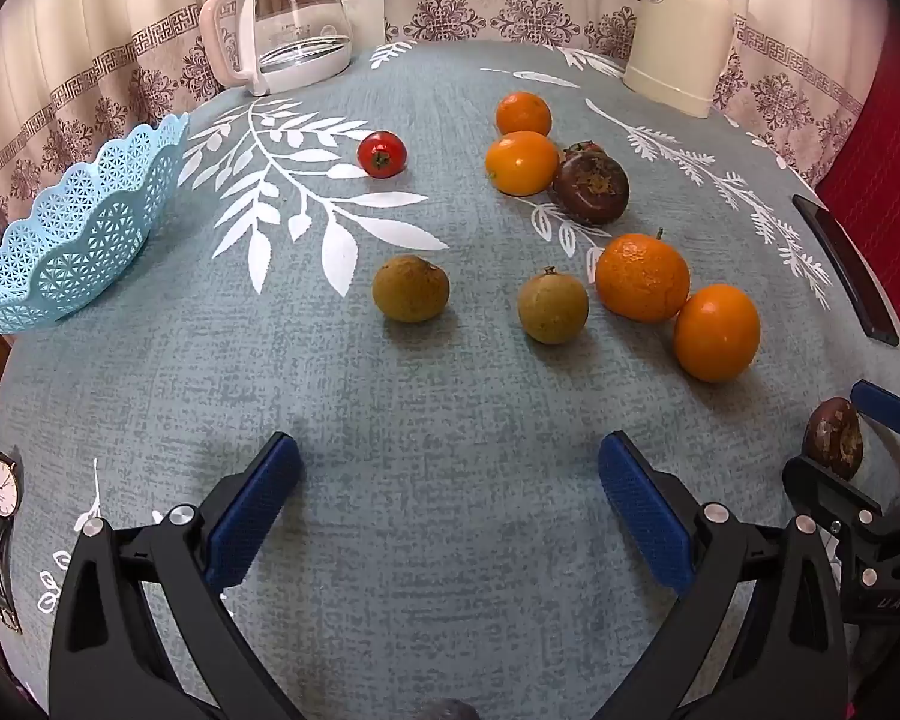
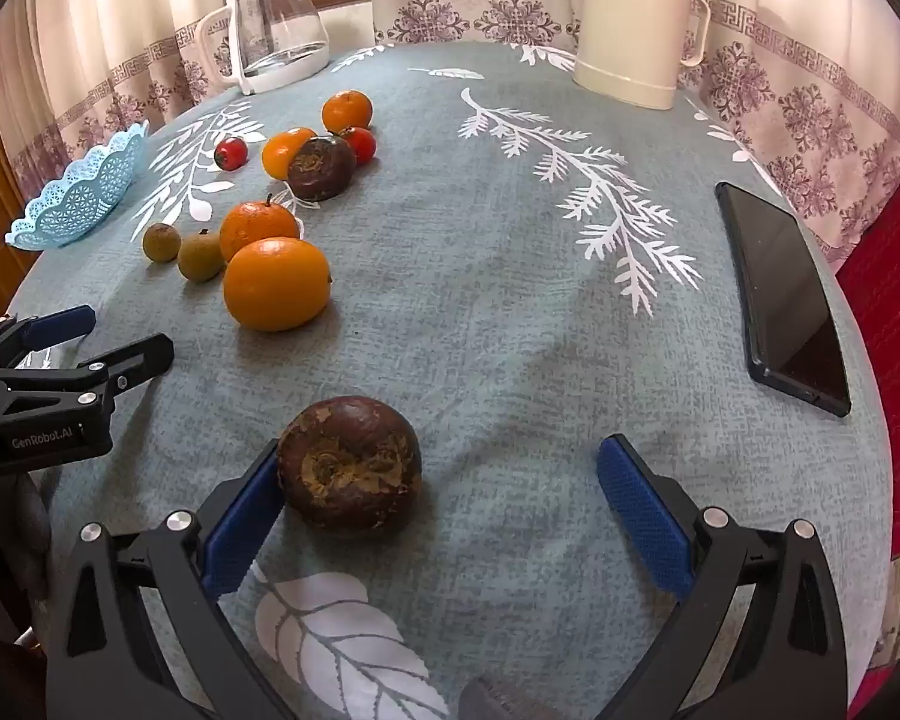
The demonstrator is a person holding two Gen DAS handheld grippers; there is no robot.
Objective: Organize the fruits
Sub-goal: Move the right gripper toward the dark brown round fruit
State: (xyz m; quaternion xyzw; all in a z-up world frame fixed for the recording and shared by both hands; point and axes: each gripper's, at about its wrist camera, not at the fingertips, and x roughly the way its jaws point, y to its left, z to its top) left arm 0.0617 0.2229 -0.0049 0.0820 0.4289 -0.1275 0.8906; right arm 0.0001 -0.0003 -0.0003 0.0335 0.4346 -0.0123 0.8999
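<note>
Right gripper (image 2: 444,498): jaws spread wide, holding nothing; its left blue finger (image 2: 243,519) touches the dark brown fruit (image 2: 349,465), the other finger well apart.
Left gripper (image 1: 450,510): jaws wide, empty, over bare tablecloth (image 1: 450,396).
Dark brown fruit: on the tablecloth, nearest of all, well apart from the basket (image 1: 72,234).
Oranges: a smooth orange (image 1: 716,333) touching a stemmed orange (image 1: 642,277), far right of the basket.
Brown-green fruits: two, the left fruit (image 1: 410,288) and the right fruit (image 1: 552,307), between basket and oranges.
Basket: light blue, at the table's left edge; inside hidden.
Tomato (image 1: 381,154): beyond, right of the basket.
Kettle (image 1: 285,24): behind the basket.
</note>
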